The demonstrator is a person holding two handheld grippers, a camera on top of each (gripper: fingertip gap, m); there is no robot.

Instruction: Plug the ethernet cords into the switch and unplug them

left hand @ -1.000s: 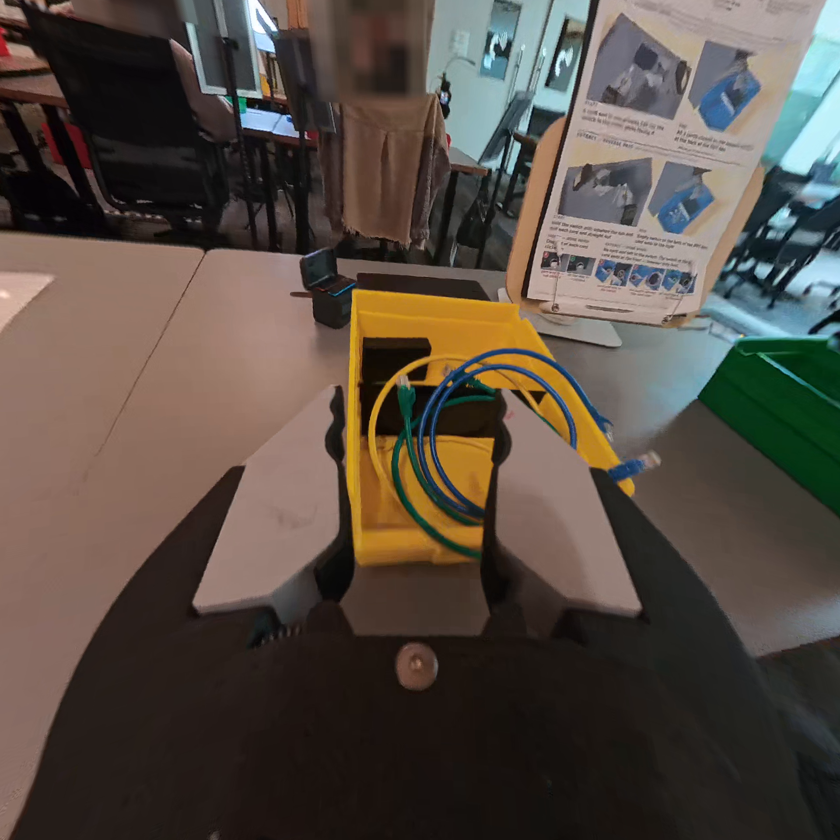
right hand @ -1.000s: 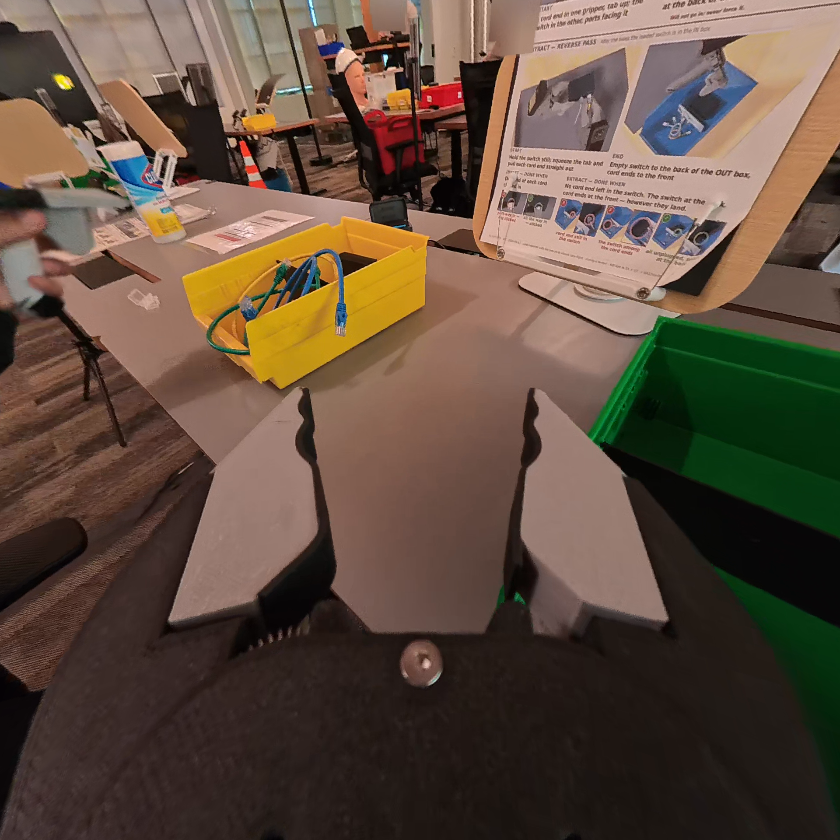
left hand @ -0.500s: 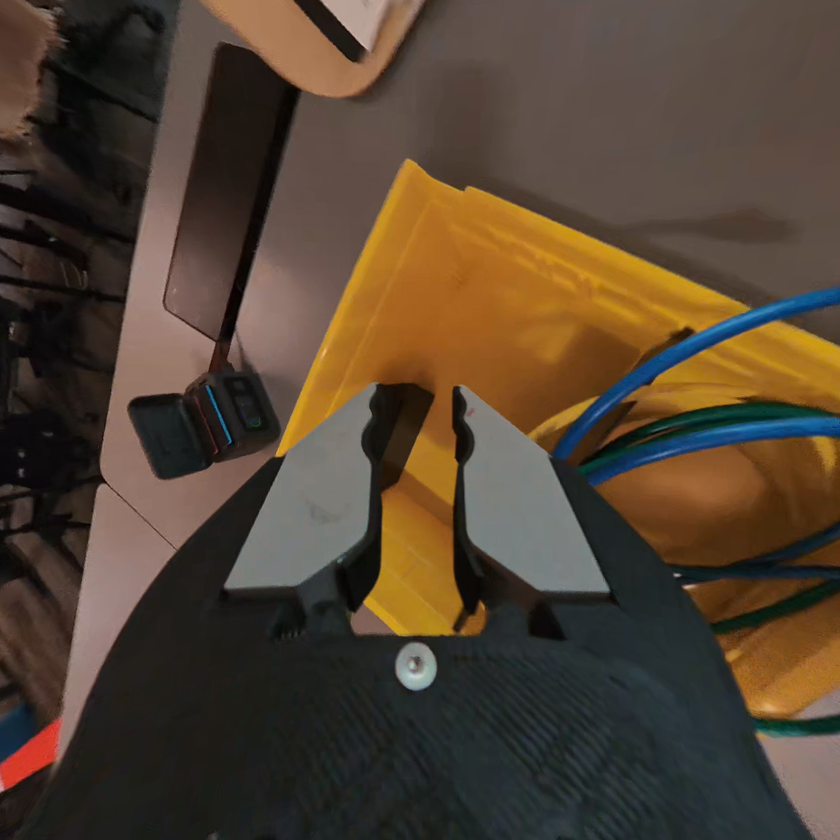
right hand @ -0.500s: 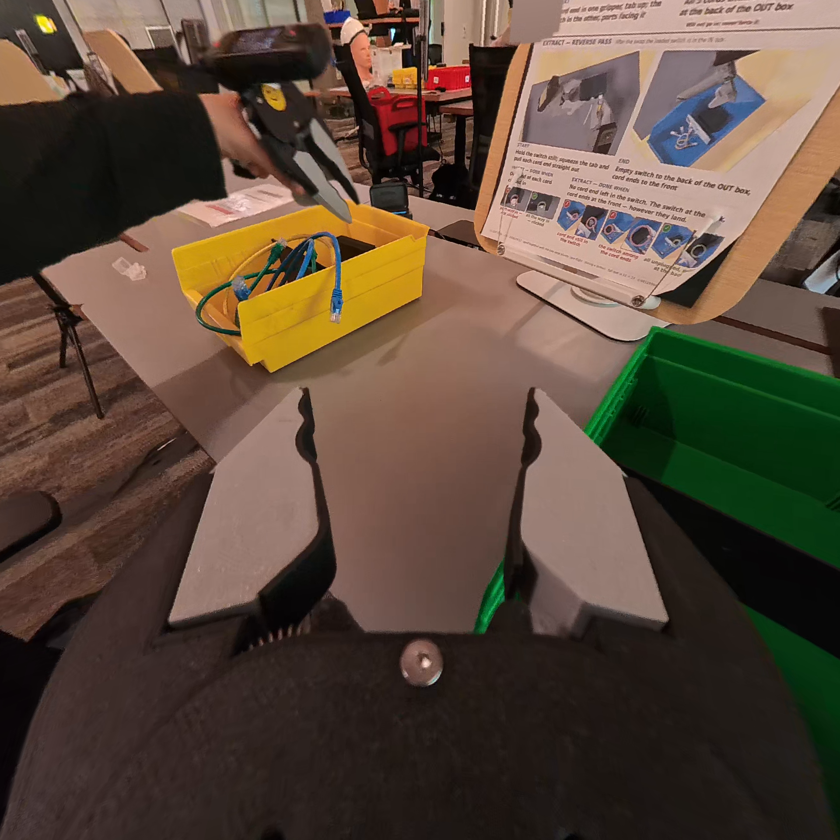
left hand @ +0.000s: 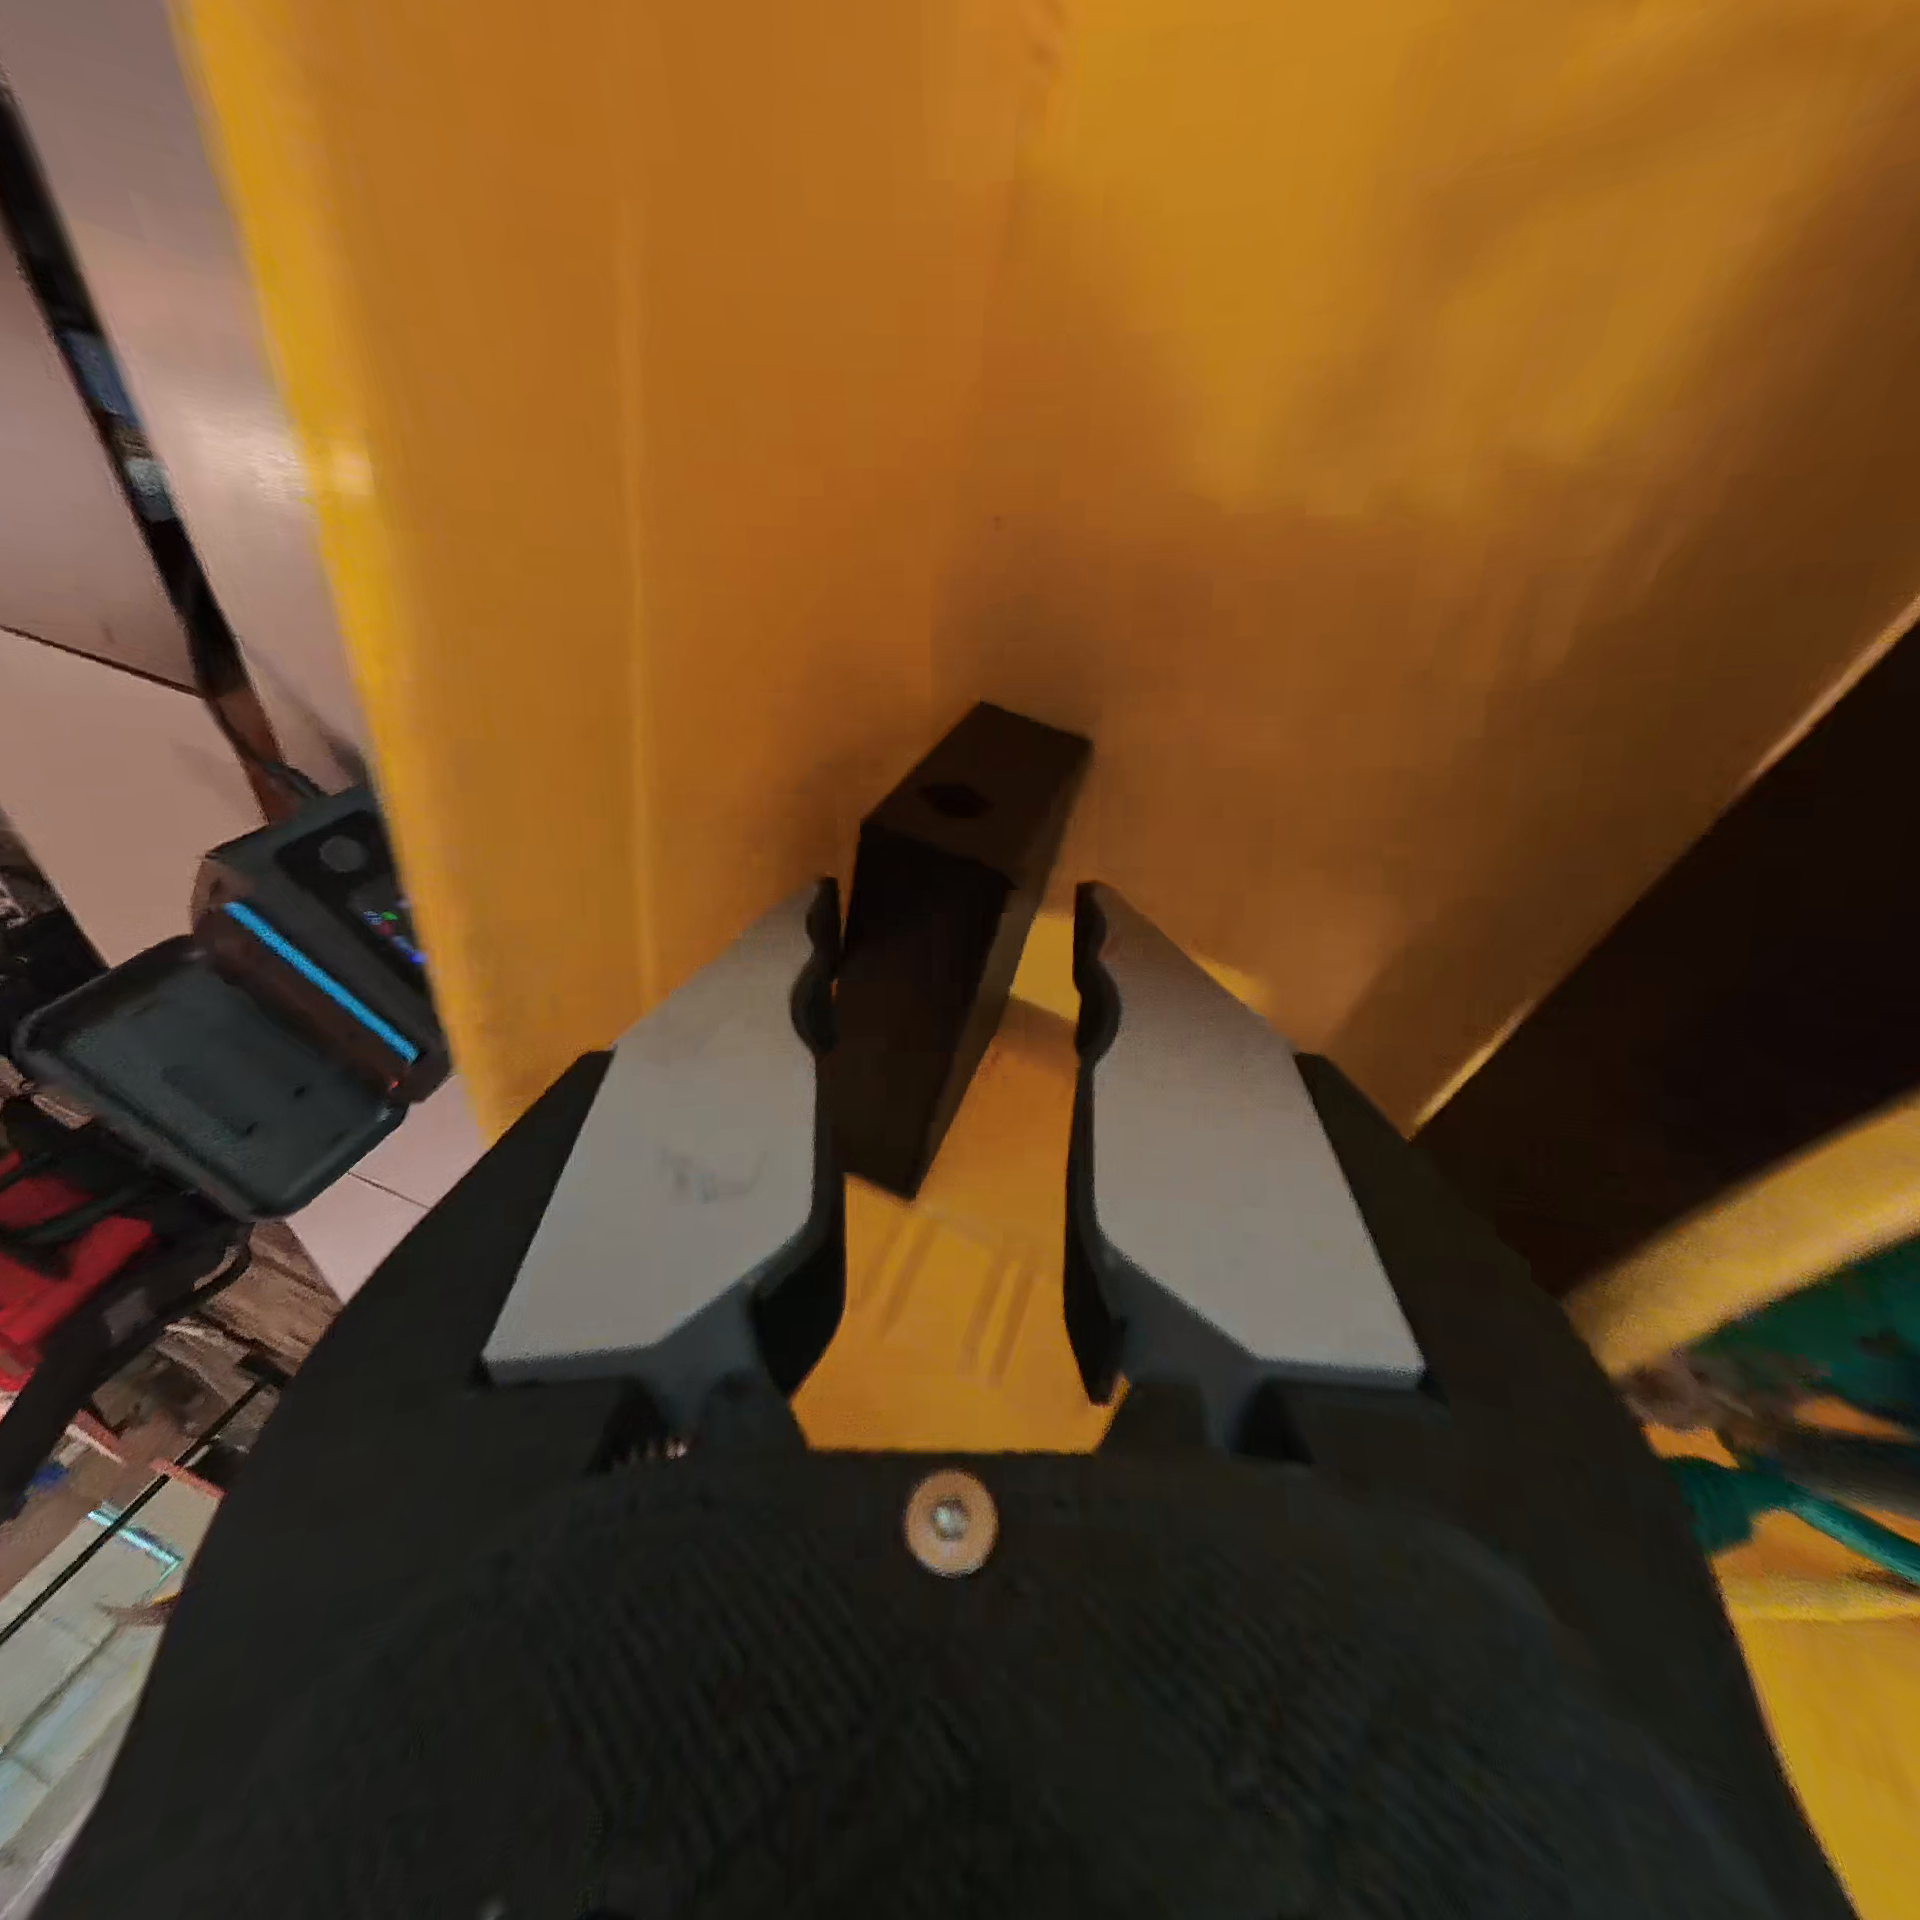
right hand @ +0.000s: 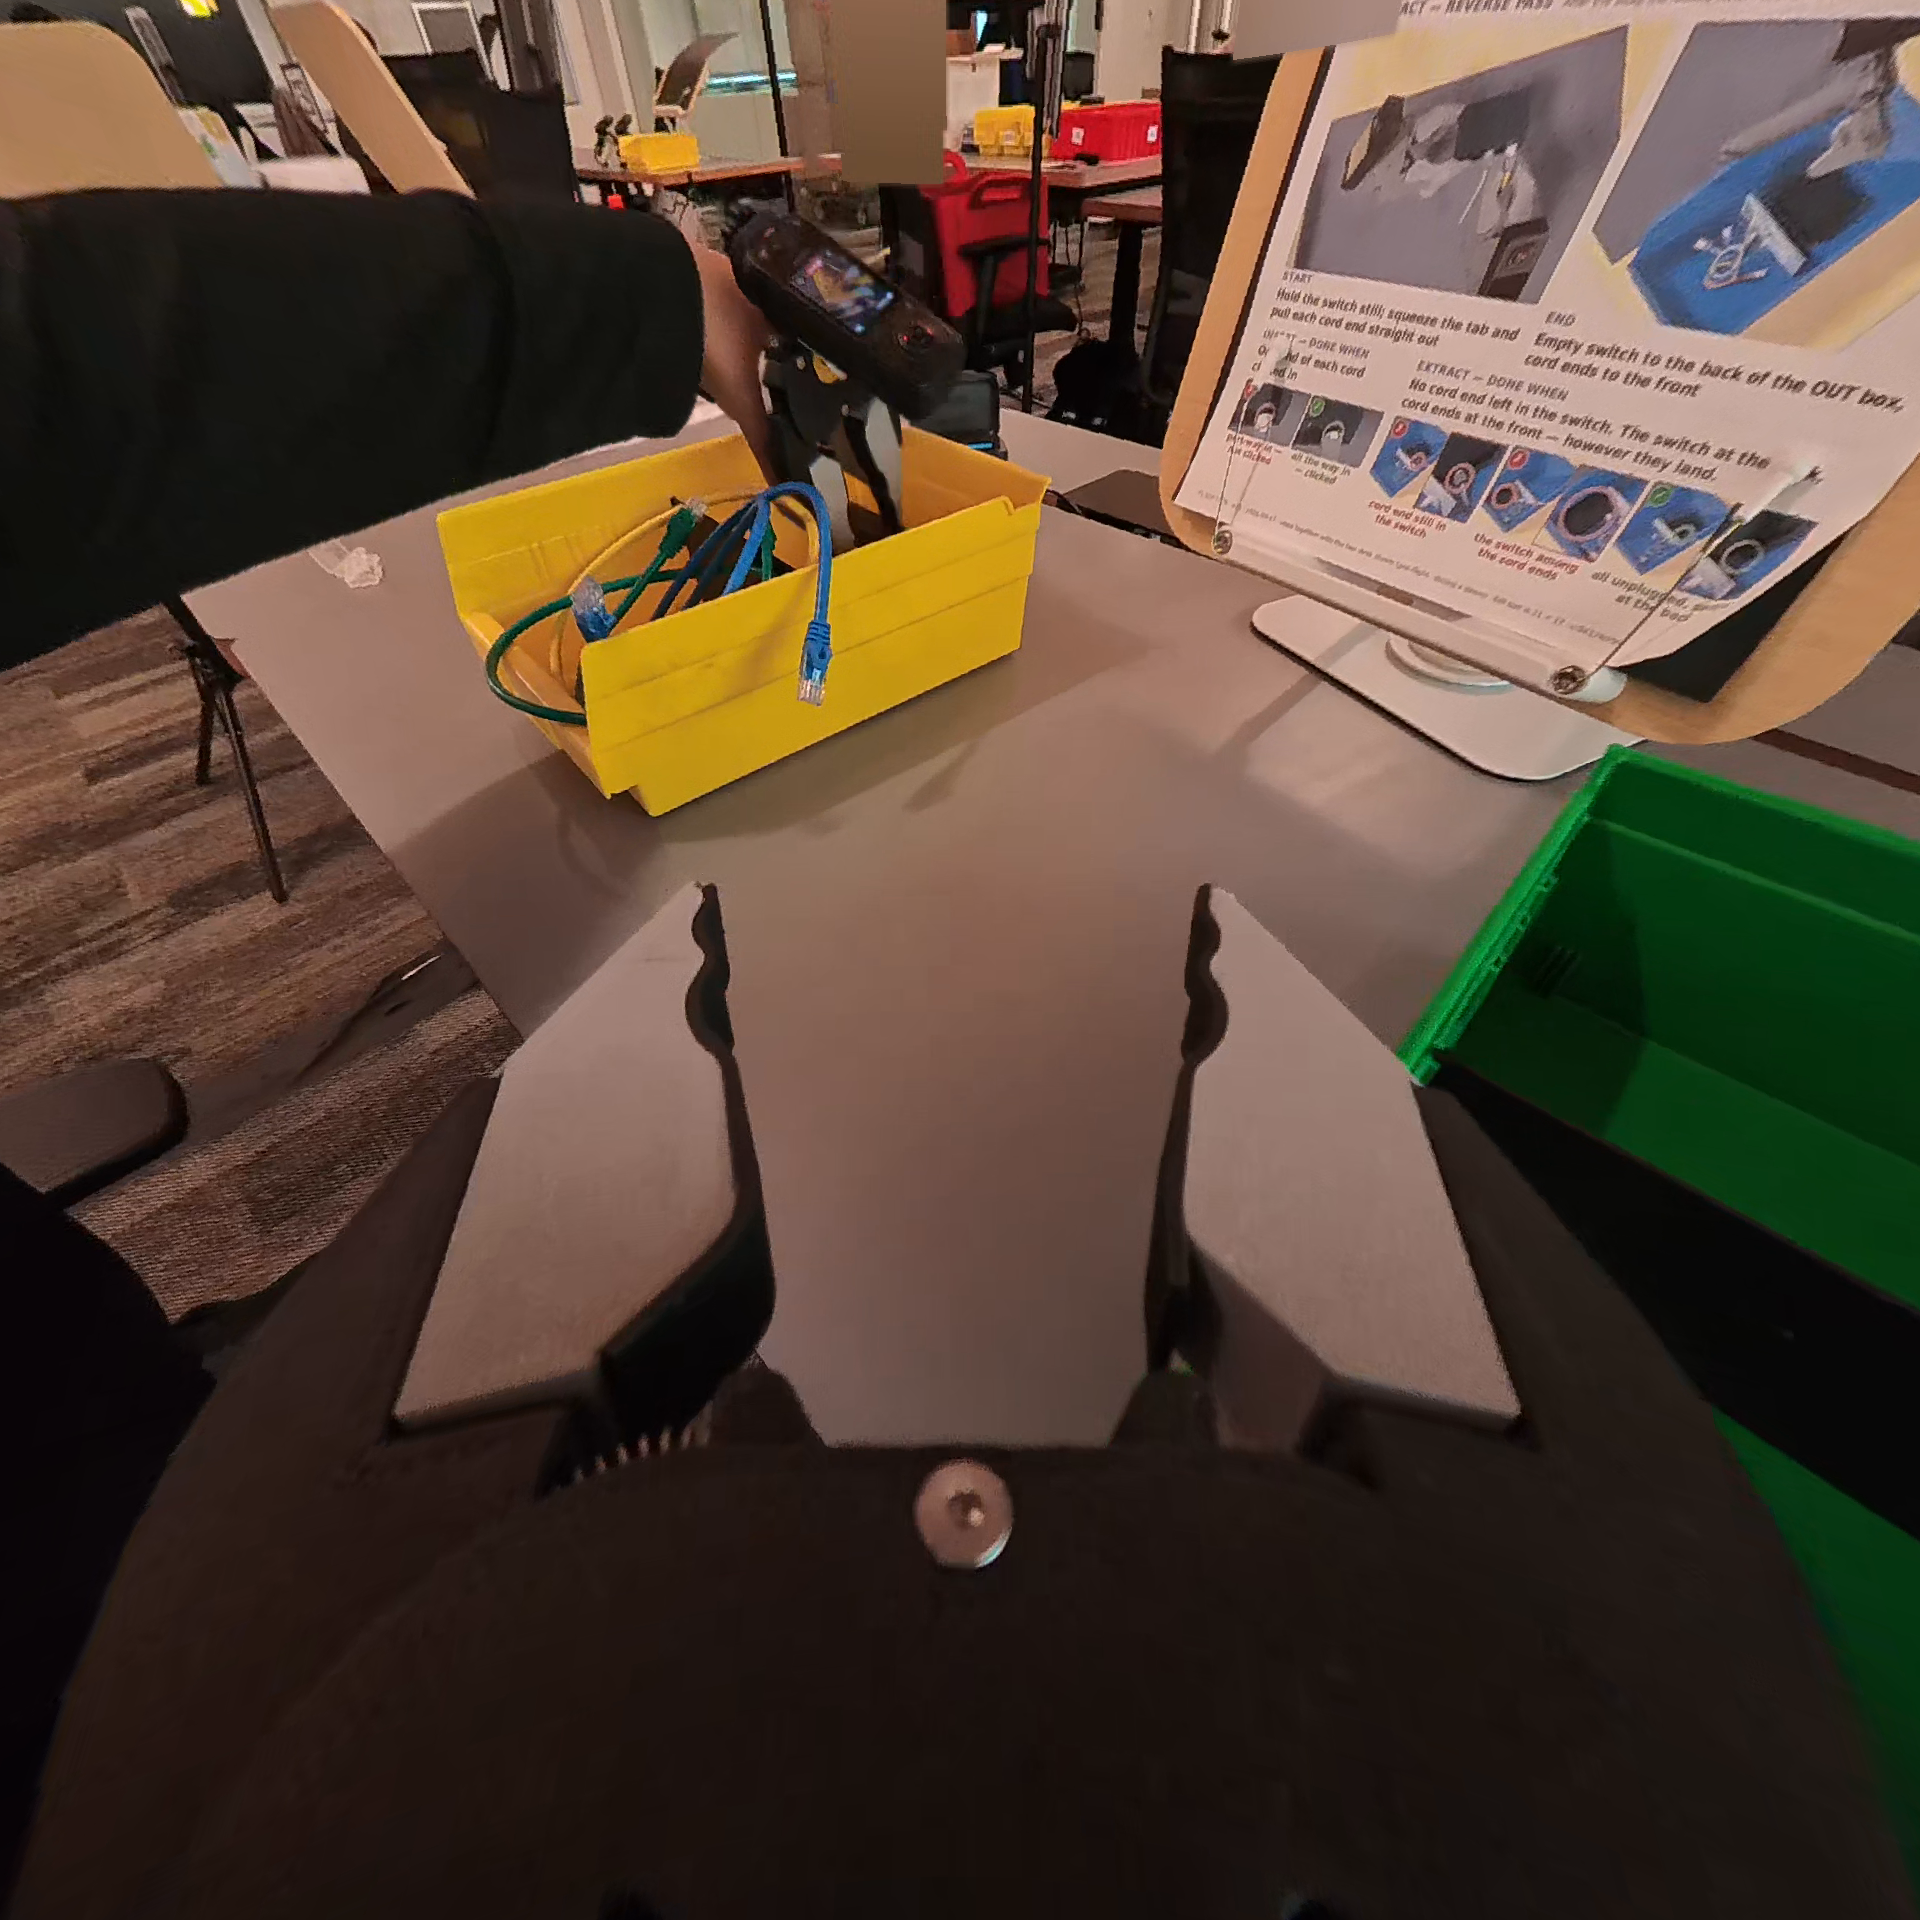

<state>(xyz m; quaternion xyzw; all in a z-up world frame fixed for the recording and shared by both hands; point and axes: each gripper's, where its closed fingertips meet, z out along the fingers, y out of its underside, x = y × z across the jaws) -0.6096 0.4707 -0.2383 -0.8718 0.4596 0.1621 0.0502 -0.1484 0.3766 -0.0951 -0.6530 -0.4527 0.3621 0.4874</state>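
Spanning both views, a grey table (right hand: pixel 935 831) carries, from largest to smallest, a green bin (right hand: pixel 1704 997) at the right edge, a board on a stand (right hand: pixel 1538 343) with a printed sheet of photographs and text clipped to it, and a yellow bin (right hand: pixel 831 644) near the table's left edge. Coiled in the yellow bin's near half lie blue cords (right hand: pixel 748 540), a green cord (right hand: pixel 530 675) and a yellow cord (right hand: pixel 613 561); one blue plug (right hand: pixel 812 665) hangs down over the bin's outer wall, and the green loop spills over the low front lip. A person's dark sleeve (right hand: pixel 312 384) reaches in from the left, holding the left gripper (right hand: pixel 862 488), which points steeply down into the far end of the bin. In the left wrist view, the left gripper (left hand: pixel 951 977) has its jaws narrowly apart around a black block, the switch (left hand: pixel 940 977), which stands in the corner of the yellow bin (left hand: pixel 727 416) with its long axis running away from the camera toward the bin wall; the left finger (left hand: pixel 717 1122) lies against the block, while a gap shows beside the right one. No writing is legible on the switch. A small black case (left hand: pixel 239 1060) with its lid open sits on the table outside the bin. The right gripper (right hand: pixel 956 987) hovers over bare table between the two bins, jaws wide and holding nothing.
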